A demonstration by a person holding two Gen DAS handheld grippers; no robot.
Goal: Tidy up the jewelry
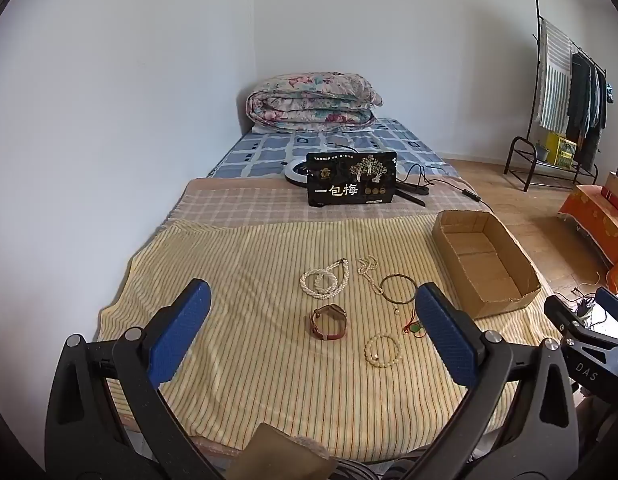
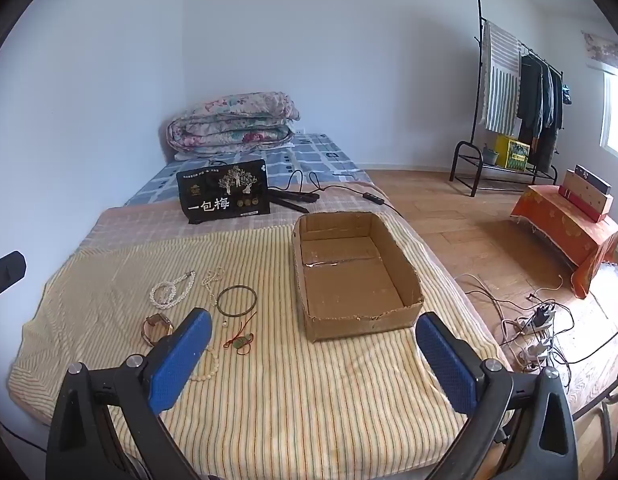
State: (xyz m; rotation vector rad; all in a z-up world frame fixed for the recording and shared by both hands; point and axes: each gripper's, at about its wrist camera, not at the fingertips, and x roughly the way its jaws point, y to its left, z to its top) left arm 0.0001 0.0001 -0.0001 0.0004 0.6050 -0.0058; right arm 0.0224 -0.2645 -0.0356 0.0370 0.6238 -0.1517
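Observation:
Jewelry lies on a yellow striped cloth on the bed: a white pearl necklace, a thin bead chain, a dark bangle, a brown-strap watch, a red-corded green pendant and a cream bead bracelet. An empty cardboard box stands to their right; it also shows in the right wrist view. My left gripper is open above the watch. My right gripper is open near the box's front wall, holding nothing.
A black snack pouch stands behind the cloth, with a ring light and cables. A folded quilt lies at the bed's head. A clothes rack, an orange-covered stand and floor cables are right.

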